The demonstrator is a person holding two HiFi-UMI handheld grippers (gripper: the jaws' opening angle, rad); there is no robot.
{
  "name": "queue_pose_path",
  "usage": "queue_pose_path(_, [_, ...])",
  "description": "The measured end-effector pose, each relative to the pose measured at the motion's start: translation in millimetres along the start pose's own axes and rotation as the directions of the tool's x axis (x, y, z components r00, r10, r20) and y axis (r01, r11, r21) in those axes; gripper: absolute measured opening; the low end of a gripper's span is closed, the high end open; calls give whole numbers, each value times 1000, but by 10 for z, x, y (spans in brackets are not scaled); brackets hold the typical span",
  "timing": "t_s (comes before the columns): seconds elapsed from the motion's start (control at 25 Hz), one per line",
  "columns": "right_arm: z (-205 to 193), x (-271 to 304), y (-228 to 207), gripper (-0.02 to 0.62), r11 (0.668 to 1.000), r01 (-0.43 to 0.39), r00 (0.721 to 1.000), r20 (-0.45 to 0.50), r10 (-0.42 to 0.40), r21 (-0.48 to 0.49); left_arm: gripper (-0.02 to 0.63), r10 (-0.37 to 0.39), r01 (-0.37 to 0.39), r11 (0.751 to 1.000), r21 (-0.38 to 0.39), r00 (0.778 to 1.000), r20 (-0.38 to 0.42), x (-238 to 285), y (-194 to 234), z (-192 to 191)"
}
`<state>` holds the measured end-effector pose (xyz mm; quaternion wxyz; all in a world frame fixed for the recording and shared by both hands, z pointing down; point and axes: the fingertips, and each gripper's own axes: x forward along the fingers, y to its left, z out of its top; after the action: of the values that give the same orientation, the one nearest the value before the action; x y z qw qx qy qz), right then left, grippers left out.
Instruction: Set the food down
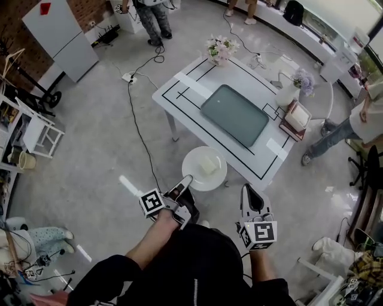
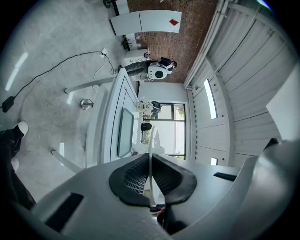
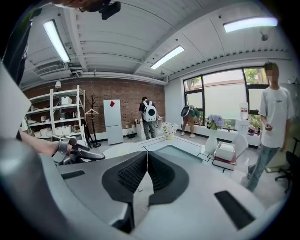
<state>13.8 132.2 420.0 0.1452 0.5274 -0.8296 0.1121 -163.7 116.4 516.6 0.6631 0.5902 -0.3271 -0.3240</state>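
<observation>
Jaws of left gripper (image 2: 150,176) clenched on the rim of a white plate (image 2: 150,143), which shows edge-on as a thin white line btw. the dark pads. In head view the left gripper (image 1: 185,180) bites the plate (image 1: 192,156) at its near-left rim, w/ the person's bare forearm behind it. Pale food block (image 1: 208,164), cream-coloured and rectangular, lies on the plate a bit right of centre. Plate is carried at the near edge of the white table (image 1: 197,77), overlapping that edge in head view; can't tell if it touches the top.

Right gripper (image 3: 146,176) has jaws pressed together w/ nothing btw. them. In head view the right gripper (image 1: 246,189) is right of the plate, apart from it, pointing toward the table.

Table has black lines on top and a grey-green tray (image 1: 234,115) in the middle. Flower bunch (image 1: 220,48) stands at the far corner. Vase w/ purple flowers (image 1: 301,82) is at the right side, a white box (image 1: 297,115) just beside it. Black cable (image 1: 136,119) runs over the grey floor left of the table. White fridge (image 1: 60,36) stands far left by a brick wall. One person (image 1: 152,18) stands beyond the table, another (image 1: 359,122) at the right.
</observation>
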Motion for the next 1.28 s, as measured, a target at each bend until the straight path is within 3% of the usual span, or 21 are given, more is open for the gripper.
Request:
queue_pose_path(0.88, [-40,147,4,11,992,128,992,-11,-128,18,12,5,-4,1000,6,996,-86,266,141,375])
queue_pose_path(1.28, [-47,344,25,11,992,120,992,-43,-118,45,12,22,-21,1000,18,997,-73,326,170,550])
